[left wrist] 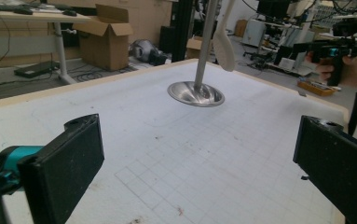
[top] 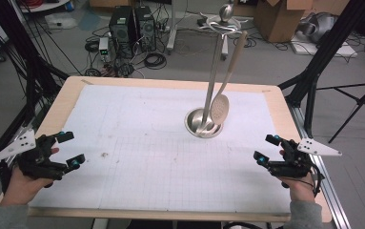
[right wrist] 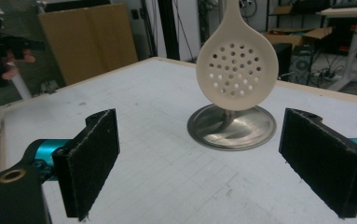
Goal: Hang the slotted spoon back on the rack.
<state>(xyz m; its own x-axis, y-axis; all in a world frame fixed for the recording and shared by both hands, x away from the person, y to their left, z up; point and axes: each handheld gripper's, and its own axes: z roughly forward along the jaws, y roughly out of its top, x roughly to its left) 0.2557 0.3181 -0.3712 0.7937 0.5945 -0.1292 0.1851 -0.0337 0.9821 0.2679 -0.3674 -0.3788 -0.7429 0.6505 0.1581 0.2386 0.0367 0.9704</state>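
A: Where it hangs from the steel stand (top: 212, 71), the slotted spoon (top: 219, 109) reads cream-coloured, round bowl pierced with many small holes, long handle running up to the hook ring at the stand's top.

B: Position?

A: Far centre-right of the tabletop (top: 137, 157), bowl dangling just above the stand's round steel base (top: 195, 125), close beside the upright pole. In the right gripper view the spoon's bowl faces the camera.

B: Any writing?

A: None readable on spoon or stand.

B: Grippers?

A: Left hand-held gripper (top: 69, 150) at the near left edge, jaws spread wide, nothing between them. Right hand-held gripper (top: 266, 148) at the near right edge, likewise wide and empty. Both well apart from the spoon.

B: Surroundings?

A: White gridded mat on the tabletop. Floor beyond holds computer towers (top: 132, 26), cables, cardboard boxes (top: 278, 16).
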